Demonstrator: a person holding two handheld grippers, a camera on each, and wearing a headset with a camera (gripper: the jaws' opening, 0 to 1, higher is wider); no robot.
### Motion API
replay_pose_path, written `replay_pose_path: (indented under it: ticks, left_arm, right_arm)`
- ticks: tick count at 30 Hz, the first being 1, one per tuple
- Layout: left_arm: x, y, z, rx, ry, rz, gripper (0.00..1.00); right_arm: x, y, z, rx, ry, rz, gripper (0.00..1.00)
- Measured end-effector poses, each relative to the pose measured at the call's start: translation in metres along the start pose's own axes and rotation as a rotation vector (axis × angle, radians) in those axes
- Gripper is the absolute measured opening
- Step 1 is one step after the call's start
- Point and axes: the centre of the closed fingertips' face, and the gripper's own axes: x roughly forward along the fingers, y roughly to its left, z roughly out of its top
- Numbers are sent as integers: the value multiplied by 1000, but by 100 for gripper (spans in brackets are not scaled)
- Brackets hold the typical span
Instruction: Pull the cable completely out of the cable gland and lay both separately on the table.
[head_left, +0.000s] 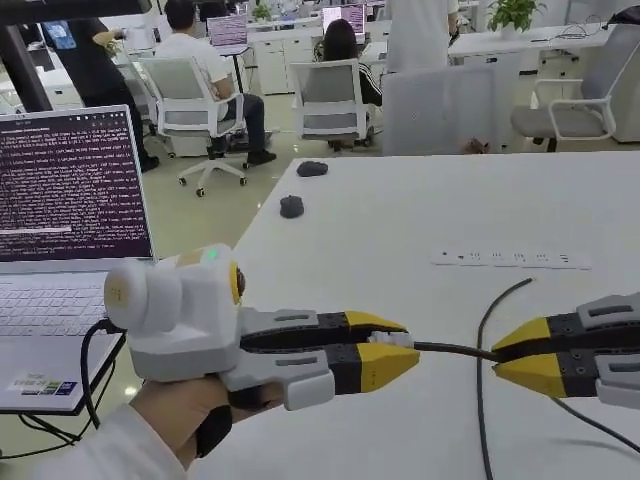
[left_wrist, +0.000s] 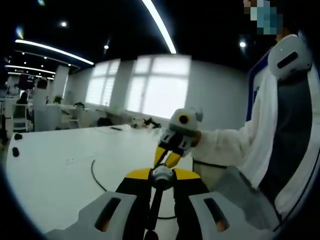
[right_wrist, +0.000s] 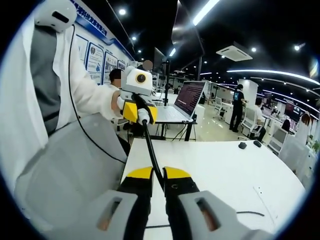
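Note:
In the head view my left gripper (head_left: 405, 345) points right, shut on a small white cable gland (head_left: 393, 340). A black cable (head_left: 450, 349) runs taut from the gland to my right gripper (head_left: 497, 358), whose yellow jaws are shut on it a short way off. Both are held above the white table (head_left: 400, 230), and the rest of the cable loops on it. The left gripper view has the gland (left_wrist: 161, 173) between my own jaws, with the right gripper (left_wrist: 167, 159) just beyond. In the right gripper view the cable (right_wrist: 151, 150) rises from my shut jaws to the left gripper (right_wrist: 141, 116).
An open laptop (head_left: 70, 190) stands at the left, beside the table's left edge. A white power strip (head_left: 512, 259) lies at mid right, and two dark mice (head_left: 291, 206) (head_left: 312, 168) sit farther back. People sit in office chairs (head_left: 195, 105) beyond the table.

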Motion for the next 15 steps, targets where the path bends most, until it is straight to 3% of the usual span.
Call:
replay_pose_path:
  ticks: [8,15]
  left_arm:
    - [1,-1,4,11,-10,-3,16]
    - [4,-2,1,20,16,1,16]
  right_arm:
    - [3,1,-4,14,1,-1,6]
    - [8,3,-4,21,-4,3,9]
